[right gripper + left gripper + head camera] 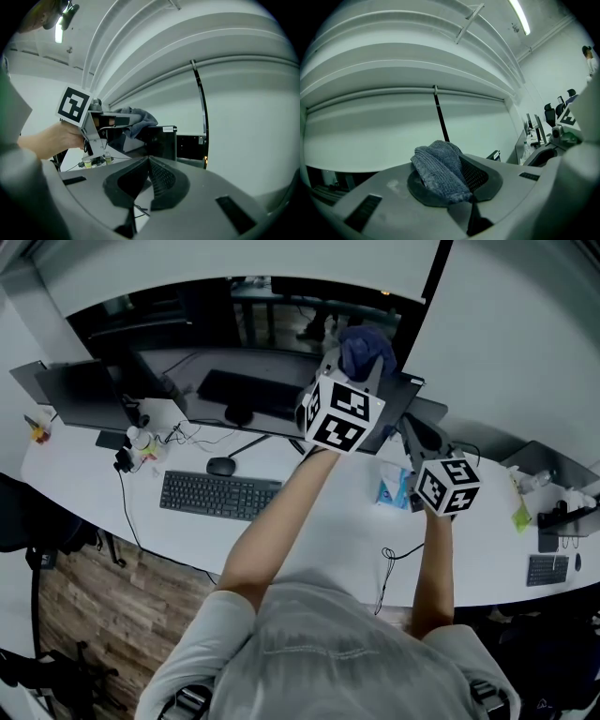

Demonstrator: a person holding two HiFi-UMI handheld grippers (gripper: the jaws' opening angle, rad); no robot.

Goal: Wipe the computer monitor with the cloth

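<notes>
Your left gripper (360, 366) is clamped on the blue cloth (440, 171), held high at the top right edge of the monitor (246, 381), likely to start a wipe. Your right gripper (149, 165) has its jaws together and empty, parked just right, probably to stay clear.

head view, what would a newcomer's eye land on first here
The blue cloth stands out first, pinched in the left gripper and held against the upper right edge of the wide dark monitor. The right gripper, jaws together and empty, hangs just beside the monitor's right end, above the white desk.
</notes>
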